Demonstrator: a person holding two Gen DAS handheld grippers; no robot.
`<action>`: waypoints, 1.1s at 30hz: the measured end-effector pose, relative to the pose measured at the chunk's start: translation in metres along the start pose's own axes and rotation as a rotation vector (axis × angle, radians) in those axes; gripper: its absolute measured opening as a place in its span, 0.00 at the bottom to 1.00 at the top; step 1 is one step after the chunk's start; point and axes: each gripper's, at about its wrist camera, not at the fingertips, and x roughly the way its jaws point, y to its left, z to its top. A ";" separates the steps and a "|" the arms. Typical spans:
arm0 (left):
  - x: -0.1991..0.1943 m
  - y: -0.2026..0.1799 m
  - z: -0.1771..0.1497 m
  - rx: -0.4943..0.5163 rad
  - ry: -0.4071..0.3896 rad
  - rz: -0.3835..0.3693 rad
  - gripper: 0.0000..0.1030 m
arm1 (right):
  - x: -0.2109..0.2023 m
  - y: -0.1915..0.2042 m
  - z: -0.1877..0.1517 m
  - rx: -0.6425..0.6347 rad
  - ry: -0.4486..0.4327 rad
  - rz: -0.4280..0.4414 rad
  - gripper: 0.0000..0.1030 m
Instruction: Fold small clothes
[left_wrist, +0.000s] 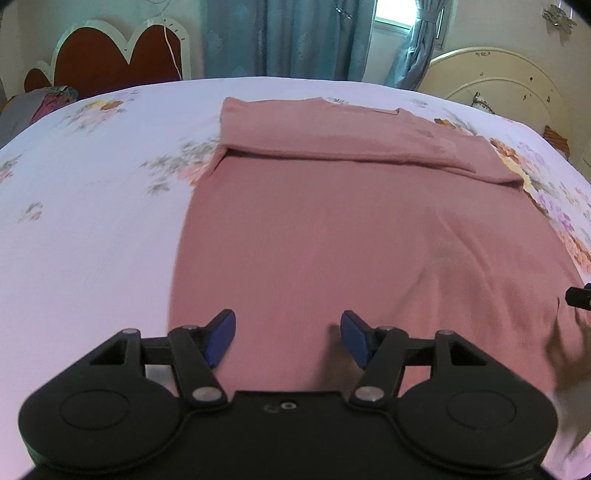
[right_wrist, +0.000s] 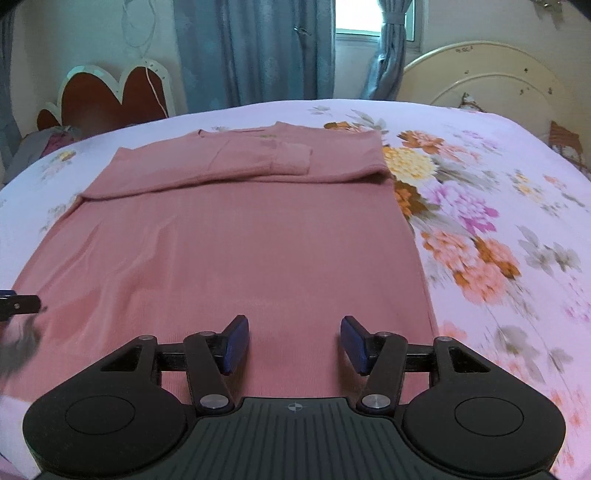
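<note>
The left gripper (left_wrist: 287, 339) hangs released over the near part of the pink top (left_wrist: 332, 240), nothing between its blue pads. The right gripper (right_wrist: 294, 343) is likewise released and empty above the top (right_wrist: 240, 258). The top lies flat on the flowered bedsheet (right_wrist: 498, 221), its far end folded over. Blue curtains (right_wrist: 255, 51) hang beyond.

1. A dusty-pink garment (right_wrist: 236, 254) lies flat on a bed covered by a pale floral sheet (right_wrist: 480, 206).
2. Its far end is folded over, with a sleeve laid across the fold.
3. The right claw (right_wrist: 293, 343) hovers above the near hem, blue pads apart, nothing between them.
4. The tip of the left claw (right_wrist: 18, 302) shows at the left edge.
5. Blue curtains (right_wrist: 255, 51) hang behind the bed.
</note>
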 end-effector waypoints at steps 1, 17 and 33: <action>-0.003 0.002 -0.003 0.001 -0.002 0.004 0.60 | -0.003 0.000 -0.003 0.001 -0.001 -0.008 0.53; -0.030 0.044 -0.048 -0.090 0.013 0.019 0.57 | -0.026 -0.029 -0.038 0.059 0.005 -0.128 0.53; -0.023 0.042 -0.054 -0.167 0.067 -0.132 0.06 | -0.025 -0.057 -0.057 0.231 0.058 -0.086 0.17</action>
